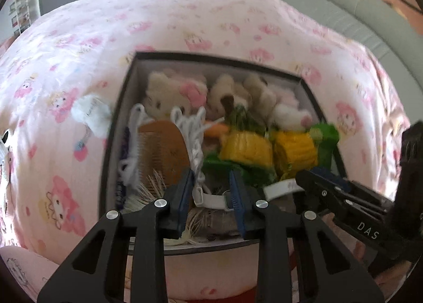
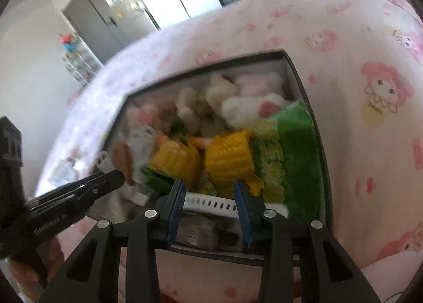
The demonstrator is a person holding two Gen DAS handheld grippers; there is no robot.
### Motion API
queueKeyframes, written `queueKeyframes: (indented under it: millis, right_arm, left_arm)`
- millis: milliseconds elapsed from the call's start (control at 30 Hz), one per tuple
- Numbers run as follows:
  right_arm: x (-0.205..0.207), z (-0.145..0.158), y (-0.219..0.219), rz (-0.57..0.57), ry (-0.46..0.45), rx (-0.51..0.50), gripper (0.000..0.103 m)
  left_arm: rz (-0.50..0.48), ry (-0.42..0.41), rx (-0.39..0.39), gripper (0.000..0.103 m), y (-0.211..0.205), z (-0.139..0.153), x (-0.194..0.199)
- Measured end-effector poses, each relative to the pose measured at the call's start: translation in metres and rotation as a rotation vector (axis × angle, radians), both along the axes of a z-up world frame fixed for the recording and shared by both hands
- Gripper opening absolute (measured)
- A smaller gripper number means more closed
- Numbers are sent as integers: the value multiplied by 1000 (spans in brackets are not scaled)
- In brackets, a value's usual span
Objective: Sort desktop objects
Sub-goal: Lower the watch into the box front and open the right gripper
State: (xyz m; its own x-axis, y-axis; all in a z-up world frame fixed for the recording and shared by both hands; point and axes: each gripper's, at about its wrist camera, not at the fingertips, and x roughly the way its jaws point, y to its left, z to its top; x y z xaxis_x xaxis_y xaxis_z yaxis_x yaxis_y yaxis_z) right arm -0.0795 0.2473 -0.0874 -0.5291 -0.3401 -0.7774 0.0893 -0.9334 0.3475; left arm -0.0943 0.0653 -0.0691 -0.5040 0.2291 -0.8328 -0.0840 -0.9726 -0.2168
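Yellow corn pieces (image 1: 247,148) with green husks, a dark-rimmed box (image 1: 211,58) — pink cartoon-print cloth (image 1: 79,46) beneath.

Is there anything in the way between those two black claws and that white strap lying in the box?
Nothing visible blocks them. The white strap lies at the near end of the box, already between the jaws of both the left gripper and the right gripper. The toy corn sits just behind it.

Wood comb (image 1: 161,149), fuzzy plush toys (image 1: 174,94), cloth sheet (image 1: 185,17)
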Motion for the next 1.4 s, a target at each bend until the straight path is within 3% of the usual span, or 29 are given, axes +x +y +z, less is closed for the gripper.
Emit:
queueKeyframes:
  millis: [133,200,400,567,667,733,833,1033,1400]
  right_arm:
    - [-2,-2,-2,-5,-2,34,34]
    - [-4,-6,-3,4,-15,30,34]
    - [-7,-9,-5,15,-28,36,34]
    - [-8,-10,-6,15,-38,45,34]
    - [-8,-9,-4,11,-31,29,34]
    - [-4,-2,0,-2,16,2,34]
    - [4,11,7,-26,97,-33,34]
    - [-5,-1,8,-58,18,7,35]
    - [-2,-1,-10,-3,24,152,39]
  left_arm:
    - [68,-82,-71,28,-2,-15,-9]
    - [101,-98,-45,28,-12,-15,-10]
    - [115,-41,-3,40,-24,12,-3]
    - [130,42,-54,47,-24,36,1]
    - [92,65,-7,45,-29,41,-1]
    - [34,68,7,34,-17,38,0]
    - [-38,27,18,27,4,24,1]
    - [-78,-129,31,27,25,-23,-7]
    - [-77,-146,72,27,20,-25,-9]
